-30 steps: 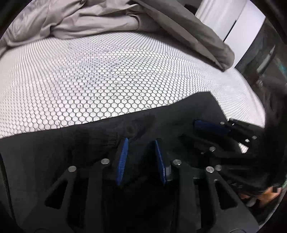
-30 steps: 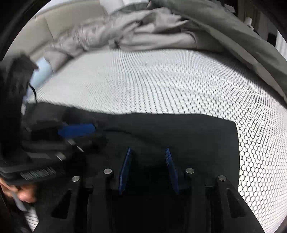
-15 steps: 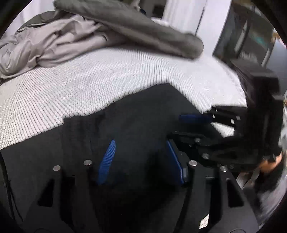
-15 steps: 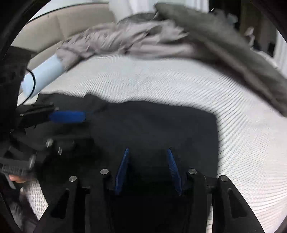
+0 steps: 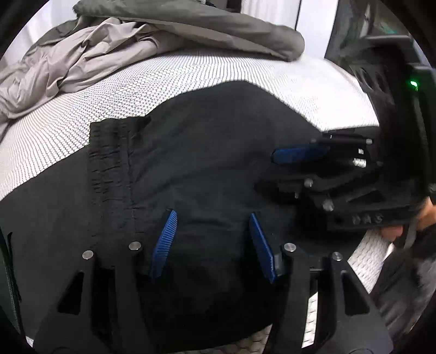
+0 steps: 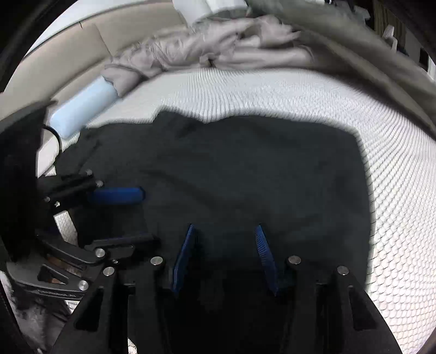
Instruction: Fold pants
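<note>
Black pants [image 5: 207,152] lie folded flat on a white honeycomb-patterned mattress [image 5: 190,70], with the gathered waistband [image 5: 109,158] at the left in the left wrist view. The pants also fill the middle of the right wrist view [image 6: 245,168]. My left gripper [image 5: 212,217] is open and empty, just above the cloth. My right gripper [image 6: 224,231] is open and empty, also just above the cloth. Each gripper shows in the other's view: the right one [image 5: 313,168] at the right edge, the left one [image 6: 120,215] at the left edge.
A crumpled grey duvet [image 5: 109,49] lies heaped at the far side of the mattress, also in the right wrist view [image 6: 231,46]. A pale blue roll [image 6: 81,109] lies at the far left by a beige headboard [image 6: 68,54]. A white cabinet [image 5: 269,11] stands behind the bed.
Both grippers have opened wider and pulled back and up from the pants. More of the folded cloth and waistband shows now. The pants stay flat on the mattress.
</note>
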